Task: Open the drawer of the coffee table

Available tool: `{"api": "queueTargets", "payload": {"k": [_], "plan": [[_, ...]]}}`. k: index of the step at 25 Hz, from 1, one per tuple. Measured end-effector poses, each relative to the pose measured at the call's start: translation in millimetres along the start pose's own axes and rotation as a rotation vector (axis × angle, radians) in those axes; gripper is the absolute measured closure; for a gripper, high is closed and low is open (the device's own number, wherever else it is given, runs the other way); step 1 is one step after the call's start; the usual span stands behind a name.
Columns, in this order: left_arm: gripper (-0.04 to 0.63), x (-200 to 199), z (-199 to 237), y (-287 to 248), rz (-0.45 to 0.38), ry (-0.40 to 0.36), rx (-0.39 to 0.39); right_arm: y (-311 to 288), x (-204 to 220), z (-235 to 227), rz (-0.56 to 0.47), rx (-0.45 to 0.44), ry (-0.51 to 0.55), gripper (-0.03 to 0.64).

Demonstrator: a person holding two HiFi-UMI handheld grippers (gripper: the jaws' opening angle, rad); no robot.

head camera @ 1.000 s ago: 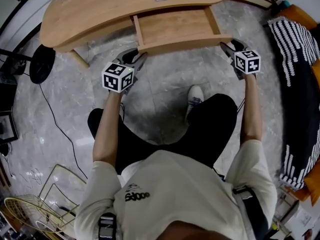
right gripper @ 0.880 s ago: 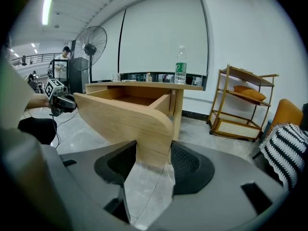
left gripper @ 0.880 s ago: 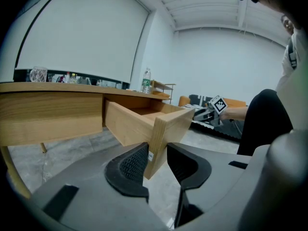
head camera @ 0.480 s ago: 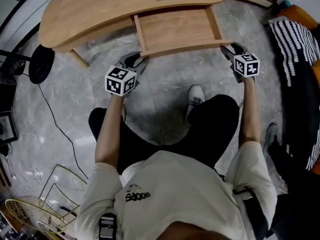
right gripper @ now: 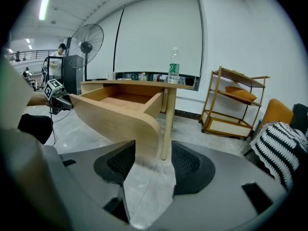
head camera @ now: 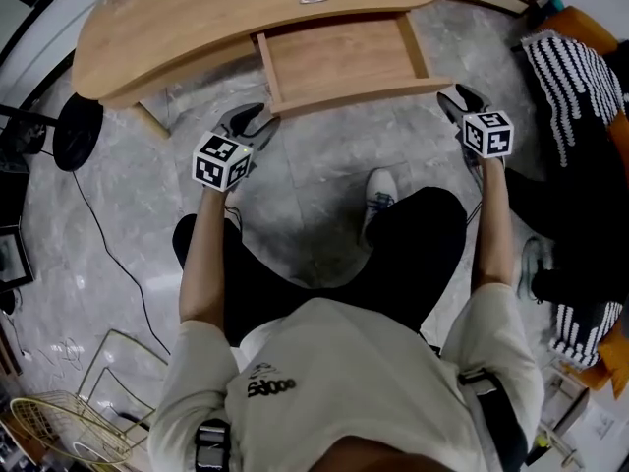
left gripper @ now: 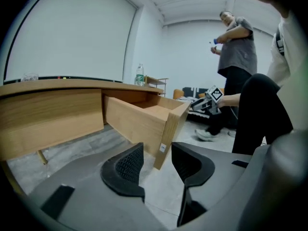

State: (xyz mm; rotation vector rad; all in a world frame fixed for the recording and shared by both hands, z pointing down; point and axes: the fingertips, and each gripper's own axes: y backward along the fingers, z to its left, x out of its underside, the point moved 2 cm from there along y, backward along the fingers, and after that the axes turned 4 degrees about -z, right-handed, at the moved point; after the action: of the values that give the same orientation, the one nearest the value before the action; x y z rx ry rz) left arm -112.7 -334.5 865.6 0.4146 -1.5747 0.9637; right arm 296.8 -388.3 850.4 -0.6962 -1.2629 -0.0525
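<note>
The wooden coffee table (head camera: pixel 226 13) has its drawer (head camera: pixel 339 57) pulled out toward me, and the inside is bare. My left gripper (head camera: pixel 254 124) sits just short of the drawer front's left corner (left gripper: pixel 168 126). Its jaws are opening and nothing is between its pads (left gripper: pixel 126 163). My right gripper (head camera: pixel 452 101) hovers open by the front's right end (right gripper: pixel 144 124), touching nothing. In the right gripper view (right gripper: pixel 153 163) only floor and a table leg (right gripper: pixel 167 124) show through the gap.
A black fan base (head camera: pixel 77 131) and cable lie left of the table, and a wire basket (head camera: pixel 69 426) sits at the bottom left. A striped cushion (head camera: pixel 570 77) is at the right. A bottle (right gripper: pixel 173 66) stands on the table. A person (left gripper: pixel 236 71) stands behind.
My left gripper has drawn back from the drawer front's left corner, down and to the left, and its jaws have spread. The right gripper has barely moved. The drawer stays out.
</note>
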Motion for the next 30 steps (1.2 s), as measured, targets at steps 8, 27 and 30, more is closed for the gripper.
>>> {"api": "queueTargets", "payload": {"k": [8,27,30], "plan": [[0.542,-15.7,64.3,50.5,-0.083,-0.02,-0.176,32.6,-37.7,-19.1,-0.073,0.129,0.026,0.503],[0.577,-235.8,117.6,72.3,-0.137,-0.087,-0.349,28.7,-280.5,-12.7,-0.242,0.086,0.136,0.611],[0.577,-296.1,113.6,92.9,-0.142,-0.072,-0.361,49.3,-340.6,-7.1,-0.237,0.047,0.15,0.611]]}}
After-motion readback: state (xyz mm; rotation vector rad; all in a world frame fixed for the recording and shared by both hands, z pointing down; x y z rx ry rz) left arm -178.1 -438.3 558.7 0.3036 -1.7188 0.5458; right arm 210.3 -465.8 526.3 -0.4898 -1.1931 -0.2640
